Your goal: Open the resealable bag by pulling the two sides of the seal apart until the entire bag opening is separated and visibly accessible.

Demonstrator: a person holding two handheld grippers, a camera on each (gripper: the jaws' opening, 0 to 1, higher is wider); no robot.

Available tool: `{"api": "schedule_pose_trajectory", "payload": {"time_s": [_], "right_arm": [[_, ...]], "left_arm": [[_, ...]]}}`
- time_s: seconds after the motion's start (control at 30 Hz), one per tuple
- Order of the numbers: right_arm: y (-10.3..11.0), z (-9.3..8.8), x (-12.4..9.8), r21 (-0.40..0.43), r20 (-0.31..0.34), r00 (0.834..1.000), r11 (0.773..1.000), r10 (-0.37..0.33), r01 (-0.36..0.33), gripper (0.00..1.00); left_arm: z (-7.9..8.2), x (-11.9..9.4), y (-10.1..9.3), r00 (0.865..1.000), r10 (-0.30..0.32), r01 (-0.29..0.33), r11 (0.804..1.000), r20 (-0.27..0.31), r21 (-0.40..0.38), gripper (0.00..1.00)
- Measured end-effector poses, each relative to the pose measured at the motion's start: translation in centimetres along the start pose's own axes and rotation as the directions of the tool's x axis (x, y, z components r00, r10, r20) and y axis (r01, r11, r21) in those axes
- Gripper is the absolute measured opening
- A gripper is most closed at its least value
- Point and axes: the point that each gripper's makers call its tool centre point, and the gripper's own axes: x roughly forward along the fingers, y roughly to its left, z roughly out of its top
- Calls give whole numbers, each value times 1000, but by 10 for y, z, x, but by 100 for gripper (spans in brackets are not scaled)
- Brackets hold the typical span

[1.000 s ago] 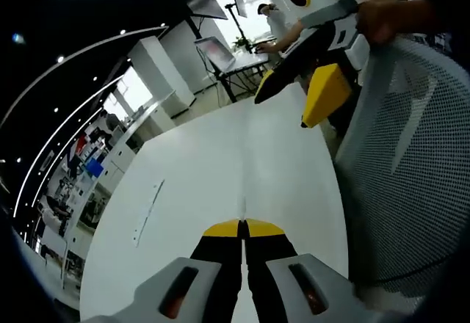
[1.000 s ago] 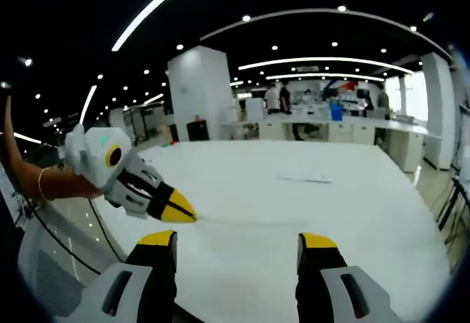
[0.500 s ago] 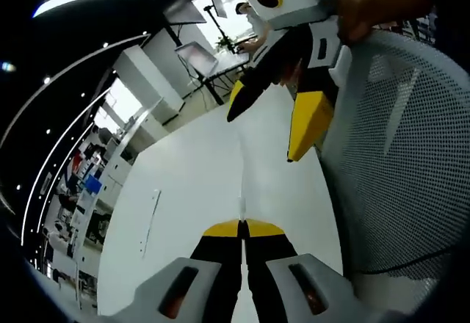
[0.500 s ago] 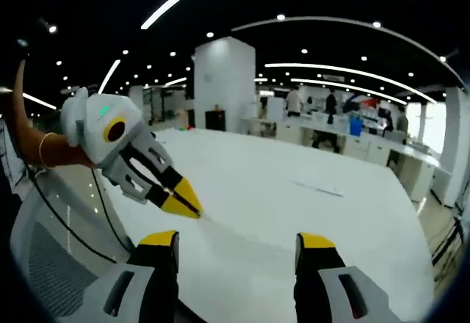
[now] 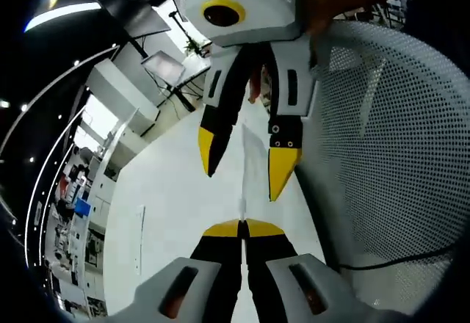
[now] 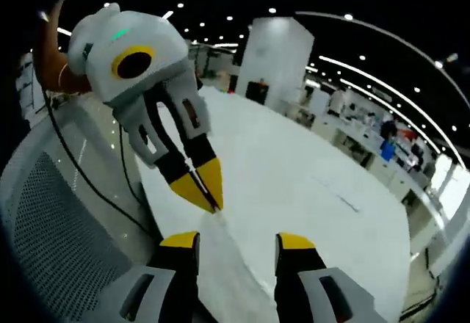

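Observation:
The resealable bag is clear and hard to make out. It shows edge-on as a thin pale sheet rising from my left gripper, which is shut on its edge. My right gripper comes down from the top of the left gripper view, open, with one yellow-tipped jaw on each side of the sheet. In the right gripper view the bag hangs between my open right gripper and the shut tips of the left gripper, just above.
A white table stretches ahead, with a thin strip lying on it. A mesh chair back stands close beside both grippers. Desks and people are far off in the room.
The two grippers have come close together. The right gripper's open jaws now straddle the bag held by the left, and the gap between them has narrowed a little.

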Motion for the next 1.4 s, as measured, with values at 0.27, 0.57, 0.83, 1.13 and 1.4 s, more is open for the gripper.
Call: {"api": "schedule_pose_trajectory", "payload": {"time_s": [0.27, 0.57, 0.83, 1.13, 1.4], "right_arm": [[35, -17, 8, -285, -136, 985, 948, 107, -142, 23], [55, -46, 7, -407, -298, 941, 871, 158, -275, 4], [59, -54, 3, -425, -342, 922, 845, 183, -325, 0], [65, -54, 3, -445, -350, 912, 820, 213, -361, 0], [70, -49, 3, -418, -321, 913, 828, 250, -374, 0]], "left_arm": [[20, -6, -38, 994, -111, 113, 978, -24, 176, 0], [22, -11, -57, 982, -187, 189, 964, -33, 185, 0], [20, -8, -66, 976, -215, 213, 972, 12, 97, 0], [19, -14, -67, 962, -232, 240, 970, 146, -39, 0], [21, -19, -67, 952, -231, 254, 962, 202, -99, 0]]}}
